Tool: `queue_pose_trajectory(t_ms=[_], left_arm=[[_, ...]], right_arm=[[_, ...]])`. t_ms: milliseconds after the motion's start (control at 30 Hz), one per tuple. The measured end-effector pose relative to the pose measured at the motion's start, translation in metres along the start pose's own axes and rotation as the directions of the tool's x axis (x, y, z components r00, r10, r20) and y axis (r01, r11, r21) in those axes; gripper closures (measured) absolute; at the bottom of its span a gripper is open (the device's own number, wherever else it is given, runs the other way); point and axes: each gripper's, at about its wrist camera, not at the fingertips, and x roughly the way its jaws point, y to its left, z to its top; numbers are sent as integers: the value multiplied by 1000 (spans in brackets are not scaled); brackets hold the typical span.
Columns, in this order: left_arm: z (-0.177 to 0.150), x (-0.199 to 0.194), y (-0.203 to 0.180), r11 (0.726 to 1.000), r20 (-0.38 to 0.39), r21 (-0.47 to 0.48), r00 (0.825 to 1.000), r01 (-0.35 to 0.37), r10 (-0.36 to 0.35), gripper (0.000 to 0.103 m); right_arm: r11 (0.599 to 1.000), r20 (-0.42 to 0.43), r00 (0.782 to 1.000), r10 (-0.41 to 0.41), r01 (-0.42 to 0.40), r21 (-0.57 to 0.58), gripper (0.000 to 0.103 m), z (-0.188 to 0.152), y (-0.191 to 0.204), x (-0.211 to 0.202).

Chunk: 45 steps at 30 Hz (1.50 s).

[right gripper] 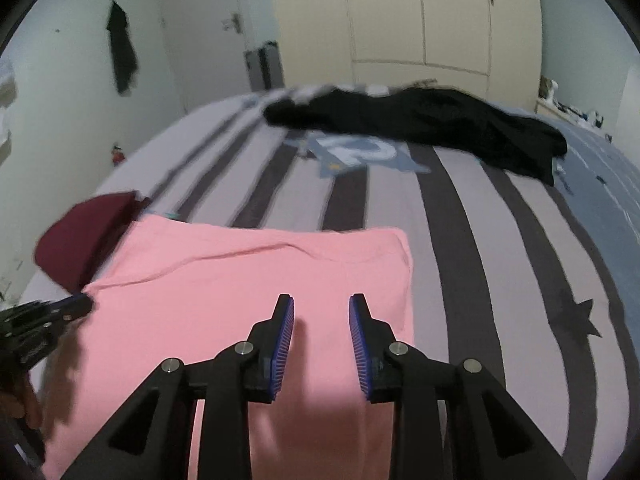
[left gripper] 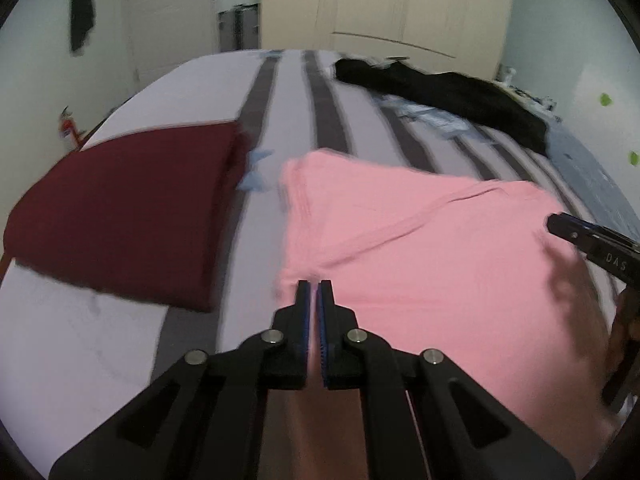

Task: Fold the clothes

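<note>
A pink garment (left gripper: 420,264) lies partly folded on the striped bed (left gripper: 296,112); it also shows in the right wrist view (right gripper: 240,280). My left gripper (left gripper: 314,286) is shut on the pink garment's left edge, with a strip of cloth between the pads. My right gripper (right gripper: 321,304) is open and empty, hovering over the pink garment near its right side. The right gripper also shows at the right edge of the left wrist view (left gripper: 592,240). A folded maroon garment (left gripper: 124,216) lies to the left of the pink one.
A black garment (right gripper: 432,124) lies crumpled at the far side of the bed. A blue patterned cloth (right gripper: 360,152) lies near it. Cream wardrobes (right gripper: 420,12) and a door (left gripper: 172,12) stand behind the bed.
</note>
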Motion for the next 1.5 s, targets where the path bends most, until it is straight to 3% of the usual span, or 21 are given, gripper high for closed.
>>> queue_pose_trajectory(t_ms=[100, 233, 333, 433, 533, 633, 667, 733, 867, 1067, 1167, 1333, 1500], left_arm=[[-2, -1, 5, 1000, -3, 11, 1000, -8, 8, 101], [14, -15, 3, 1000, 37, 24, 999, -1, 0, 101], [39, -17, -7, 998, 78, 45, 996, 42, -45, 101], [62, 0, -21, 994, 68, 69, 994, 80, -85, 101], [71, 28, -26, 994, 22, 80, 997, 71, -73, 101], [65, 57, -11, 1000, -61, 22, 998, 22, -21, 101], [63, 63, -4, 1000, -73, -4, 997, 29, -30, 101], [60, 63, 0, 999, -67, -9, 997, 45, -45, 101], [58, 58, -3, 999, -53, 20, 998, 31, -30, 101], [65, 32, 21, 997, -12, -75, 1000, 17, -18, 99], [59, 9, 31, 995, -1, -85, 999, 42, -43, 84], [14, -50, 48, 983, -15, -141, 992, 118, -122, 50], [-48, -99, 46, 977, -78, -168, 986, 130, -145, 45]], right_arm=[[998, -36, 999, -22, 24, 62, 77, -5, -27, 15], [993, -14, 998, -53, 54, 101, 77, 3, -53, 14], [998, 5, 999, -44, 44, 53, 77, 16, -47, 14], [1000, 27, 1000, -4, 4, -1, 77, 33, -32, 16], [1000, -3, 1000, -7, 7, -26, 77, 42, -22, 32], [999, -63, 997, -36, 36, 6, 77, 39, -34, 55], [999, -72, 997, -36, 38, 25, 73, 39, -40, 60], [998, -59, 997, -43, 45, 45, 65, 40, -49, 62], [994, -34, 997, -72, 74, 75, 65, 48, -66, 63], [993, -1, 998, -68, 68, 98, 65, 60, -81, 44], [997, 1, 1000, -30, 30, 67, 64, 52, -76, 15], [995, -23, 997, 76, -74, 62, 63, 9, -61, -46], [988, -123, 984, 127, -115, 106, 62, -58, -55, -91]])
